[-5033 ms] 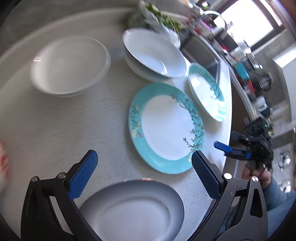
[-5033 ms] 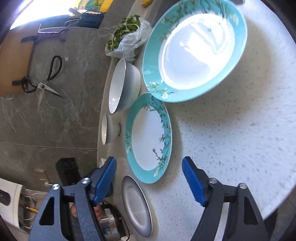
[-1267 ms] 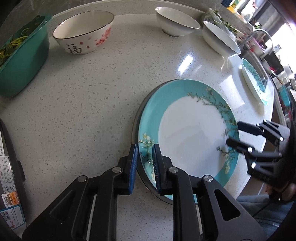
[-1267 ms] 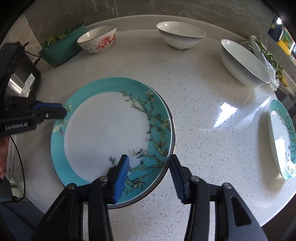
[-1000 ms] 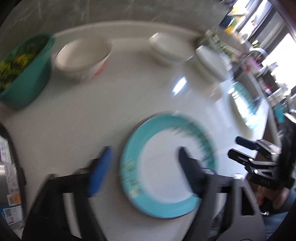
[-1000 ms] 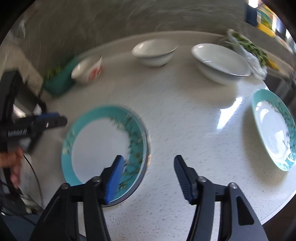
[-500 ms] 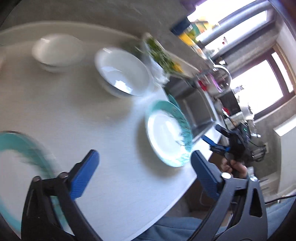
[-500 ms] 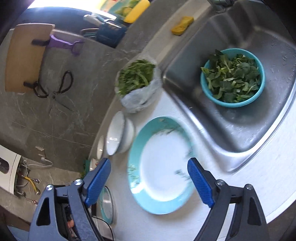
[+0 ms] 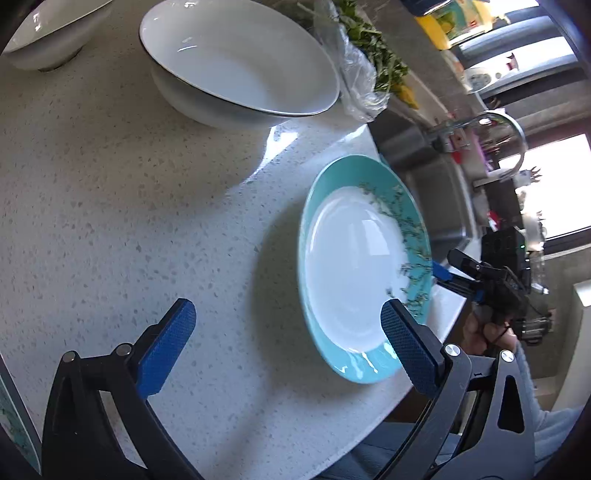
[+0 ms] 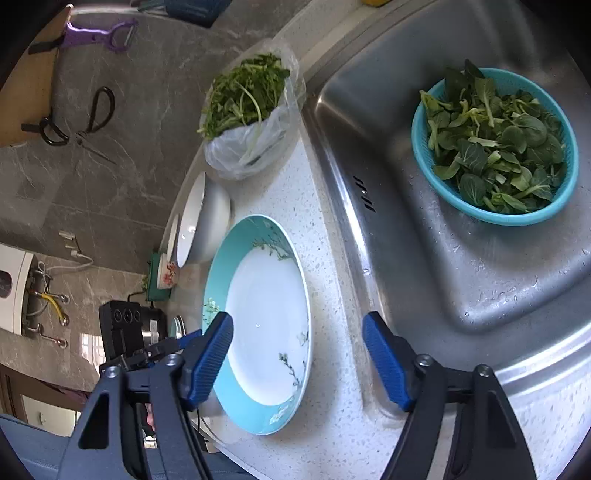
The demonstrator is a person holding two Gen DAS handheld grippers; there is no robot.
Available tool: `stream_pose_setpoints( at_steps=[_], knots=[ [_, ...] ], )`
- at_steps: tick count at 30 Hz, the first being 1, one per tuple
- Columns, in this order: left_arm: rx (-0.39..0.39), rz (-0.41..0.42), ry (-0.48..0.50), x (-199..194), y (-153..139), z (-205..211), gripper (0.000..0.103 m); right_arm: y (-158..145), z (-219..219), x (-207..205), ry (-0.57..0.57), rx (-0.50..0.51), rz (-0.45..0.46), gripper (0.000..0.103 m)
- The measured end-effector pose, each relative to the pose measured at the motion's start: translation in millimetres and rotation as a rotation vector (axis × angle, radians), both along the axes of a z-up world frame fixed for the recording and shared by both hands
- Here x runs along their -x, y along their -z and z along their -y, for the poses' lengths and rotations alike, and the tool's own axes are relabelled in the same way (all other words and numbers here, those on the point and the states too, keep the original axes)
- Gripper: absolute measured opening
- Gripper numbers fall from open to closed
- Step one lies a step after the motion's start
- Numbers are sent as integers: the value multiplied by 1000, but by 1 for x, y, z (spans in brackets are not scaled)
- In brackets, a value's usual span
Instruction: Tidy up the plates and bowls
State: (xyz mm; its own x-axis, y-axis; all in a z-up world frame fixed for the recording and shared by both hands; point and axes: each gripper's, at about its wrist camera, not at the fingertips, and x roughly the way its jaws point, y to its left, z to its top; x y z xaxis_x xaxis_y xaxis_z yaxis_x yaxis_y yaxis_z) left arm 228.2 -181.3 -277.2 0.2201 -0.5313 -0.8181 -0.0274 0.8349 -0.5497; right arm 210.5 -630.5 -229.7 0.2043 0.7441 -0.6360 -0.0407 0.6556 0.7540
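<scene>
A teal-rimmed plate [image 9: 354, 266] with a white centre and blossom sprigs lies flat on the speckled counter beside the sink. My left gripper [image 9: 286, 321] hovers over the plate's near left edge, its jaws wide and closing slightly, with only counter and the plate's rim between them. My right gripper [image 10: 297, 328] faces the same plate [image 10: 266, 325] from the opposite side. Its jaws are closing, part of the plate lies between them, and the pads touch nothing. Each gripper shows in the other's view, the right gripper [image 9: 461, 273] past the plate and the left gripper [image 10: 162, 347] likewise.
A large white bowl [image 9: 240, 66] and a second white bowl [image 9: 48, 33] stand behind the plate. A bag of greens [image 10: 251, 118] sits at the sink's corner. The steel sink [image 10: 443, 258] holds a teal colander [image 10: 495, 147] of leaves. A floral bowl [image 10: 166, 275] stands farther along.
My left gripper let go of the first teal plate's rim and opened wide. Both grippers swung away from that stacked plate to the second teal plate by the sink.
</scene>
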Motion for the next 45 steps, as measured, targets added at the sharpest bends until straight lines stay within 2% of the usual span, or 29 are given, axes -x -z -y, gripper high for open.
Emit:
stream_pose_setpoints(
  at_steps=[1,3,5,7,8,9,10,12,20,22,23,26,32,38,45],
  knots=[
    [-5,5,7,-3,1,4,98,1,-2,-3,-11,-3,-2,71],
    [-38,1,18,-6,5,8,79,1,-5,-7,-34,-7,-1,67],
    [-68,-9,30,-7,9,7,66,3,-10,-10,-56,2,-7,64],
    [-76,-7,50,-10,11,14,50,6,-14,-11,-75,16,-19,57],
    [-76,-11,52,-11,12,15,36,7,-16,-11,-87,21,-26,51],
    [-76,-15,49,-13,15,16,31,9,-18,-10,-95,22,-31,45],
    [-71,-18,50,-14,16,18,30,10,-19,-10,-99,29,-35,42],
    [-76,-17,63,-14,17,22,25,10,-20,-10,-102,35,-36,30],
    [-55,-20,68,-11,15,19,23,14,-15,-17,-74,-2,-65,28],
    [-59,-20,76,-11,15,20,10,14,-19,-19,-98,18,-68,21],
    [-69,-21,77,-11,16,21,9,15,-20,-19,-108,35,-73,15],
    [-73,-11,81,-10,16,22,8,17,-19,-17,-100,50,-82,10],
    [-67,-8,80,-11,15,24,7,13,-22,-15,-109,102,-83,10],
    [-61,9,68,-9,8,20,7,9,-24,-9,-106,109,-87,10],
    [-63,40,39,5,-7,1,7,-12,-44,-2,-142,136,-37,10]
  ],
)
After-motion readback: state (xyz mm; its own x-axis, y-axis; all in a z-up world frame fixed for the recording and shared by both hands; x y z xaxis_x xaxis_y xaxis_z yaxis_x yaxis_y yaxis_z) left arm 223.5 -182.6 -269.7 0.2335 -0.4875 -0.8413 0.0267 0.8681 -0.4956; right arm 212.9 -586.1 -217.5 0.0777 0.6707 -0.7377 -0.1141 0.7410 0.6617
